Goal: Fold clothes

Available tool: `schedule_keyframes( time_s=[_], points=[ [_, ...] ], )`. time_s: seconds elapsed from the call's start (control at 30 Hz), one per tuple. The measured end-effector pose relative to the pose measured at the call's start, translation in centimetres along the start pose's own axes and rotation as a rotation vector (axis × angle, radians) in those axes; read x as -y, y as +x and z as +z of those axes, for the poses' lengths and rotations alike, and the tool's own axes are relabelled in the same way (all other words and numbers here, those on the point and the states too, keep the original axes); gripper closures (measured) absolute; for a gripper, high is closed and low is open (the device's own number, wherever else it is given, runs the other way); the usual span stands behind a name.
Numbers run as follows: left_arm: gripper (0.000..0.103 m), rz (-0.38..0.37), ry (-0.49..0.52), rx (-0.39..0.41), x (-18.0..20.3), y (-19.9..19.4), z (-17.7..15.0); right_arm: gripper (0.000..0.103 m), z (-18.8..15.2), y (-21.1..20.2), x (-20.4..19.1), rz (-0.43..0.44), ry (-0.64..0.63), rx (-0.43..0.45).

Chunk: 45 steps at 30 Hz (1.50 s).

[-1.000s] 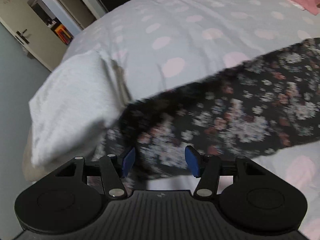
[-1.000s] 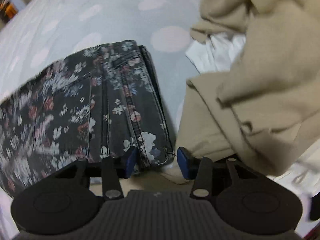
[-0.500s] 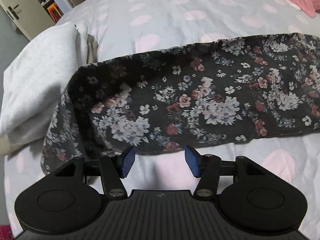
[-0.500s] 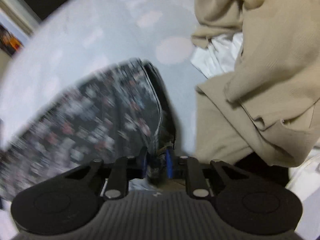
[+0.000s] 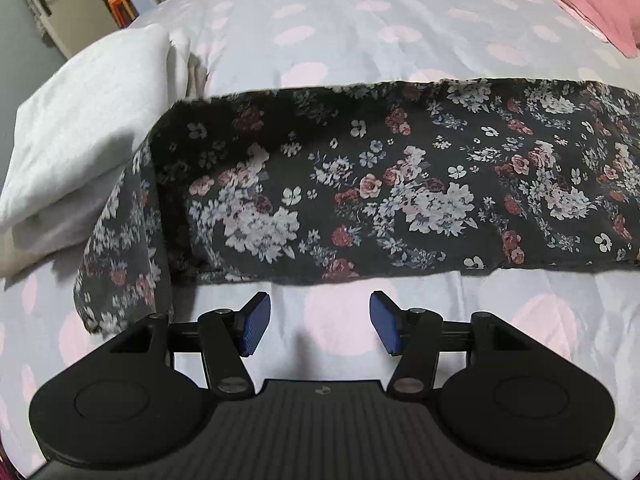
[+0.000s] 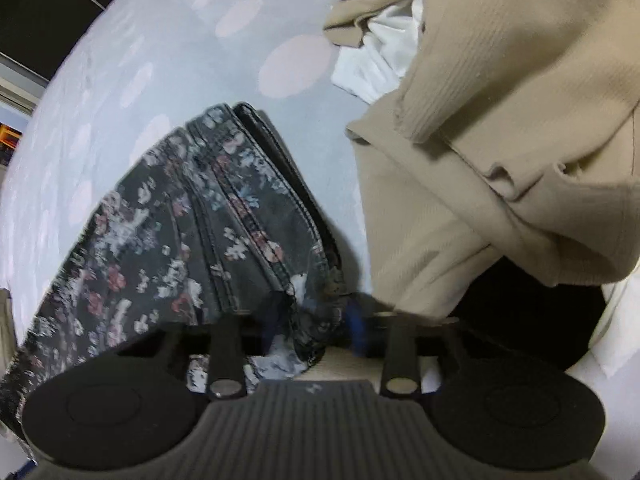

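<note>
Between right tool (image 6: 310,330) pads: floral trousers (image 6: 192,232) waistband corner, pinched.

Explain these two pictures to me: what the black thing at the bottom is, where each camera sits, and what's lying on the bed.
The black shape at the bottom of each picture is a hand-held two-finger gripper; a person carries one in each hand. Each picture comes from a wide-angle camera mounted on its gripper, looking forward along the fingers. The left gripper is open and holds nothing; it hangs above a polka-dot bedspread, just short of the dark floral trousers spread across it. A folded white garment lies to the left. The right gripper is shut on the waistband end of the same floral trousers. Beside them lies a heap of beige clothing with some white fabric.
</note>
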<state>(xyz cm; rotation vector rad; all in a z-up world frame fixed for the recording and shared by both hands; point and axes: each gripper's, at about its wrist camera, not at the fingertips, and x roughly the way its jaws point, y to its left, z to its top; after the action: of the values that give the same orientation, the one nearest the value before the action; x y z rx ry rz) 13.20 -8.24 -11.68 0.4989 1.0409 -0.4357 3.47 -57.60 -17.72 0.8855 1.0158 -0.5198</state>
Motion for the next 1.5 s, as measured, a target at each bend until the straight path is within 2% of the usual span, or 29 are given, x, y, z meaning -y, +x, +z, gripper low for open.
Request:
schedule_keyframes(
  time_s=[0.23,0.37,0.5,0.57,0.7,0.83,0.9,1.07,1.13,1.27,1.33,1.4,1.47,1.5],
  points=[
    [0.05,-0.015,-0.002,-0.005,0.1,-0.2,-0.5,0.088,-1.1,-5.3,-3.1,0.025,-0.093,0.208],
    [0.05,-0.027,-0.017,0.01,-0.6,-0.9,-0.1,0.09,-1.3,-9.3,-3.9,-0.006,-0.102,0.3],
    [0.05,-0.038,-0.023,0.035,-1.4,-1.7,0.0,0.09,-1.6,-13.4,-3.7,-0.085,-0.136,0.378],
    [0.05,-0.047,-0.018,0.046,-1.8,-2.0,-0.1,0.09,-1.4,-14.9,-2.9,-0.136,-0.144,0.395],
    [0.05,-0.055,-0.007,0.058,-2.7,-2.0,-0.1,0.09,-0.6,-15.9,0.9,-0.215,-0.065,0.376],
    [0.05,-0.05,-0.031,0.058,-3.7,-1.3,0.0,0.09,-0.5,-15.3,4.1,-0.302,-0.018,0.376],
    [0.05,-0.054,-0.047,0.069,-4.3,-1.3,-0.2,0.09,-0.6,-14.3,4.6,-0.307,-0.007,0.342],
    [0.05,-0.044,-0.024,0.069,-4.3,-0.7,-1.1,0.084,-1.4,-14.0,2.7,-0.351,-0.097,0.356],
    [0.05,-0.016,0.004,0.061,-4.1,0.0,-1.5,0.078,-1.5,-14.3,1.5,-0.396,-0.155,0.396],
    [0.05,0.004,0.03,0.049,-4.1,1.8,-2.4,0.075,-2.3,-14.9,-0.9,-0.471,-0.262,0.485],
    [0.05,0.016,0.042,0.041,-4.1,2.8,-2.6,0.072,-2.9,-14.6,-2.3,-0.449,-0.302,0.501],
    [0.055,0.06,0.067,0.044,-3.9,3.6,-2.8,0.071,-3.7,-14.0,-3.7,-0.408,-0.342,0.505],
    [0.076,0.074,0.078,0.052,-4.0,3.9,-2.9,0.07,-4.4,-13.4,-5.2,-0.367,-0.381,0.51],
    [0.081,0.059,0.074,0.054,-4.2,3.7,-2.9,0.07,-4.9,-12.9,-6.0,-0.349,-0.408,0.507]
  ],
)
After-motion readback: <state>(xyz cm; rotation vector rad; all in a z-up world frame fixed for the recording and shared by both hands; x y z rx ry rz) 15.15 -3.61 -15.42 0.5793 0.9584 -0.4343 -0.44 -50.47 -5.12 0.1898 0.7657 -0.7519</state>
